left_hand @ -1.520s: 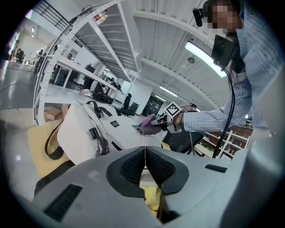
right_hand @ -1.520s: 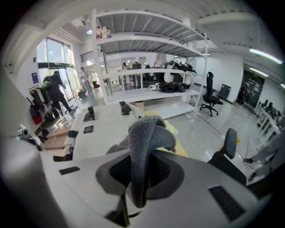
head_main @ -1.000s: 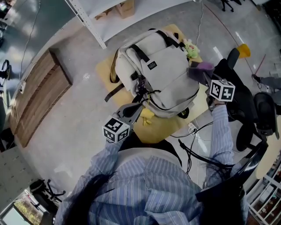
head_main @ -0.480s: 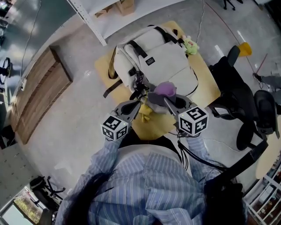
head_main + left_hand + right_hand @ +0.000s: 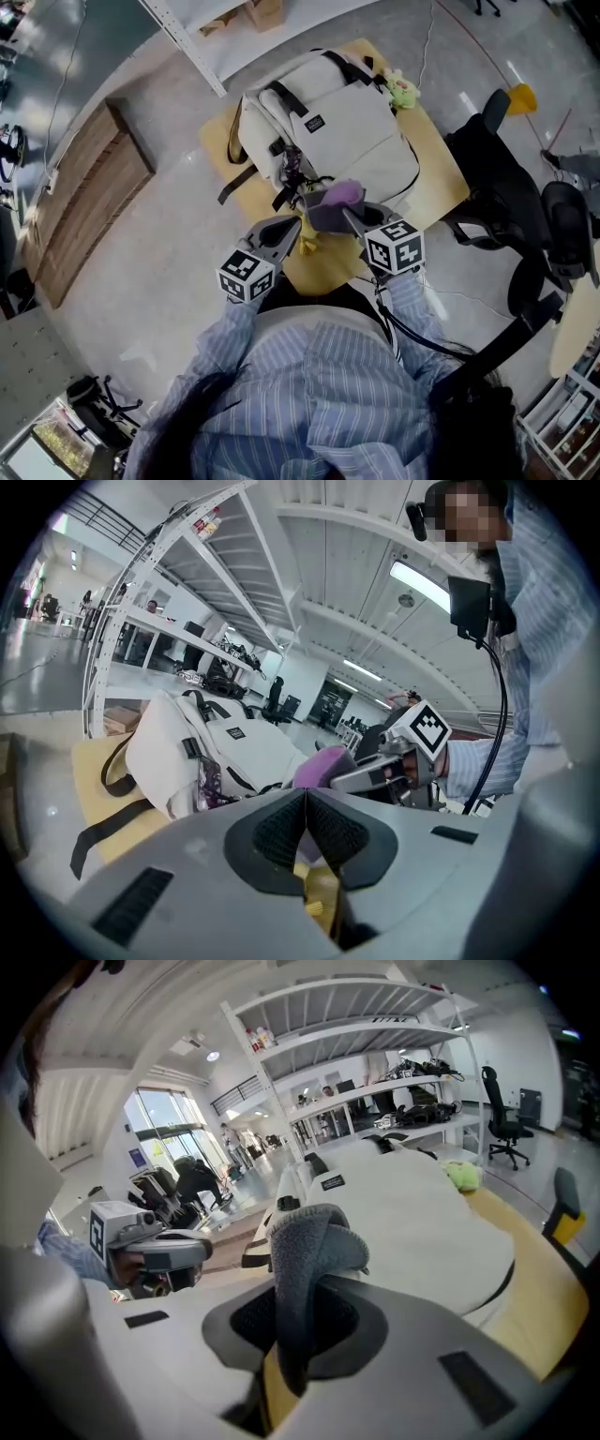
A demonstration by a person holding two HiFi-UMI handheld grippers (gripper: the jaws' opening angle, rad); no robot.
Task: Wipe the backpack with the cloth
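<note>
A cream backpack [image 5: 337,127] with black straps lies on a yellow table [image 5: 441,183]. My right gripper [image 5: 328,211] is shut on a purple-grey cloth [image 5: 343,193], held at the backpack's near edge. In the right gripper view the cloth [image 5: 307,1241] bulges out of the right gripper [image 5: 292,1321], with the backpack [image 5: 412,1208] beyond it. My left gripper [image 5: 293,227] hovers just left of it, with its jaws shut and nothing between them. From the left gripper view the left gripper [image 5: 307,806] points at the backpack [image 5: 234,752] and the cloth [image 5: 320,764].
A green plush toy [image 5: 400,90] lies at the table's far right corner. A small yellow thing [image 5: 309,246] sits near the table's front edge. Black office chairs [image 5: 502,192] stand to the right. A white shelving rack [image 5: 187,47] and a wooden board [image 5: 84,202] are at the left.
My right gripper has carried the cloth from the backpack's right side across to its near edge, ending beside the left gripper. The left gripper has stayed put.
</note>
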